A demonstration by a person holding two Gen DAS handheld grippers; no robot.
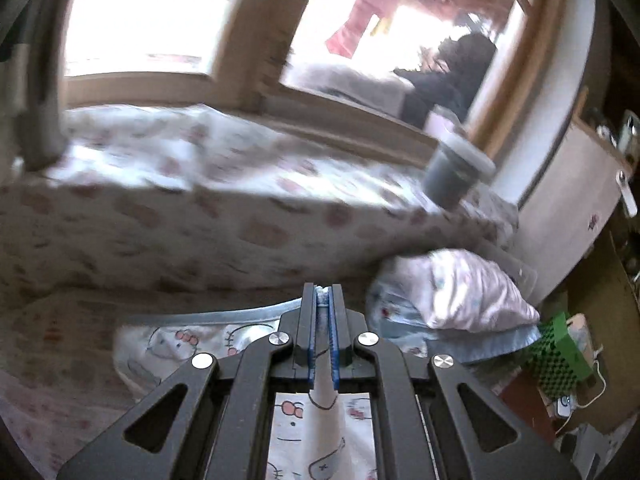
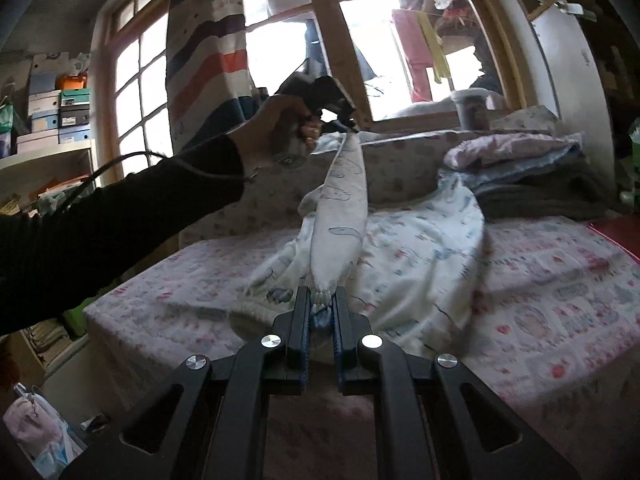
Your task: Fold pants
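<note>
**Right wrist view: pants stretched between both hand-held grippers above the bed**

Right wrist view, nearest first: the right hand-held gripper [image 2: 322, 300] has its jaws drawn close on a gathered end of the pants [image 2: 340, 216], white with cartoon outlines. From there the fabric runs forward and up as a taut, narrow band above the bed [image 2: 560, 288]. At its far end the left hand-held gripper [image 2: 347, 121], held by a hand [image 2: 288, 128] in a black sleeve, grips the other end. Below the band a pale printed blanket [image 2: 432, 248] lies rumpled on the bed, and to the right beyond it sits a stack of folded clothes [image 2: 528, 176].

Left wrist view: the jaws are nearly shut, pinching a thin fold of pants [image 1: 322, 420] cloth between the blue pads [image 1: 334, 344]. Ahead to the right rests a pillow [image 1: 464, 292], and farther off a lidded cup [image 1: 456, 168] stands by the window [image 1: 248, 40].
</note>
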